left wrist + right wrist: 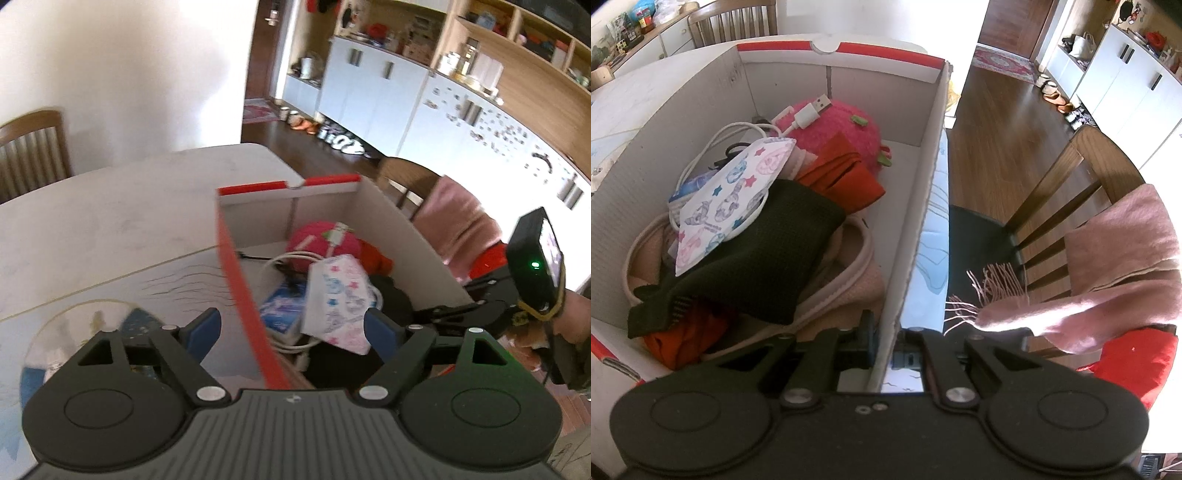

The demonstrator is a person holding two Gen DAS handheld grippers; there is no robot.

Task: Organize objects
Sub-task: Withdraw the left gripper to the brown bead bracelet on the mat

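A white cardboard box with red rims [236, 254] [919, 206] stands on the table. Inside lie a patterned face mask [338, 299] [735, 192], a white USB cable [809, 112], a pink plush toy [321, 238] [849, 122], orange-red cloth [846, 173], a dark knitted cloth [764, 258] and a beige item [849, 280]. My left gripper [295, 326] is open and straddles the box's left red wall near its top. My right gripper [882, 339] is shut on the box's right wall at the near end; its body shows in the left wrist view [532, 266].
The box sits on a white table [110, 214] with a printed mat [74, 332]. A wooden chair [1067, 192] draped with a pink fringed scarf [1108, 273] stands right of the box. Another chair [33, 147] is at the far left. White cabinets [388, 96] line the back.
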